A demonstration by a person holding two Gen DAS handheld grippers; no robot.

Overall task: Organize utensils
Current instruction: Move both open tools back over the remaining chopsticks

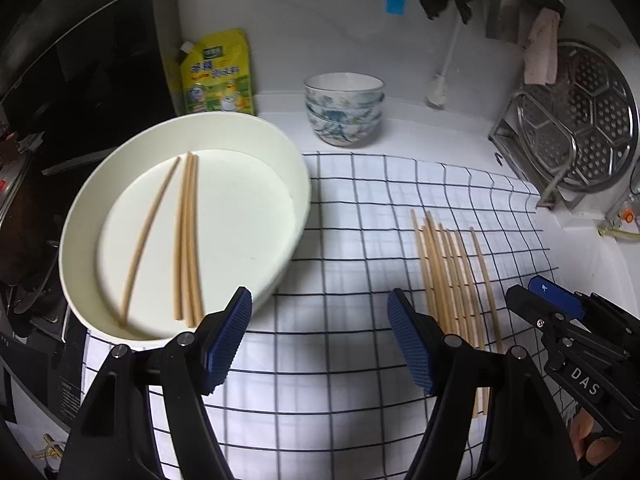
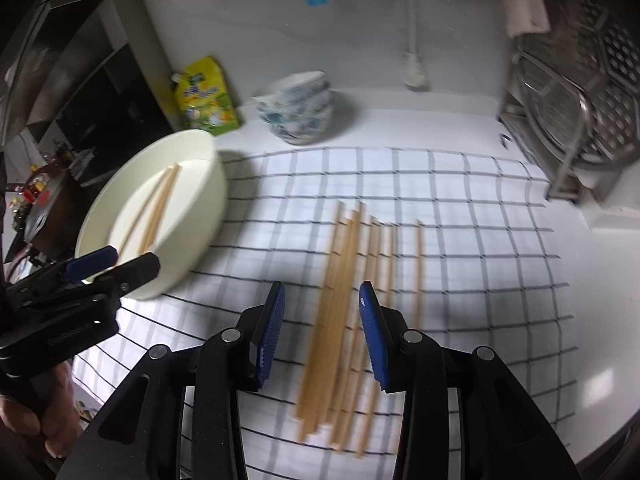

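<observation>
Only the left wrist view shows the far steamer rack (image 1: pixel 576 120) whole and three chopsticks in the white oval tub (image 1: pixel 100 216); the right wrist view shows them (image 2: pixel 154 208) blurred, count unclear. The loose chopsticks (image 2: pixel 344 300) lie on the checked cloth (image 2: pixel 480 260) right of the tub, long axes running near to far, fanned slightly. The right gripper (image 2: pixel 322 336) hangs over their near ends, jaws parted, grasping nothing; the left gripper (image 1: pixel 320 344) gapes released near the tub's near rim.
</observation>
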